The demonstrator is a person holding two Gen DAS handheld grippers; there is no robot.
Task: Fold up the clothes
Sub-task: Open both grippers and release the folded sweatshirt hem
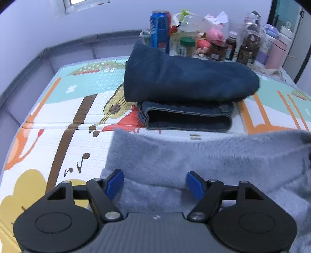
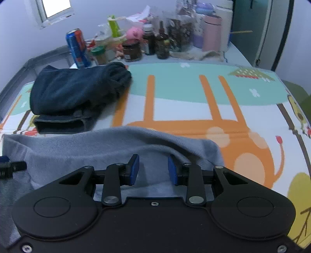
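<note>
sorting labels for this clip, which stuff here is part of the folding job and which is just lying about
Part of the job:
- grey sweater
- folded jeans
- dark blue garment on the jeans
- left claw, open
- right claw, open

Lying about:
- blue can
- jars and bottles
- pink toy
- pink tumbler
- play mat

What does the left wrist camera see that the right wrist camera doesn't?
Only the left wrist view shows the guitar picture and music notes on the mat. Only the right wrist view shows the window and the whole orange giraffe picture. Both show the grey sweater, the dark blue folded pile, the blue can, and open grippers: left gripper, right gripper.
</note>
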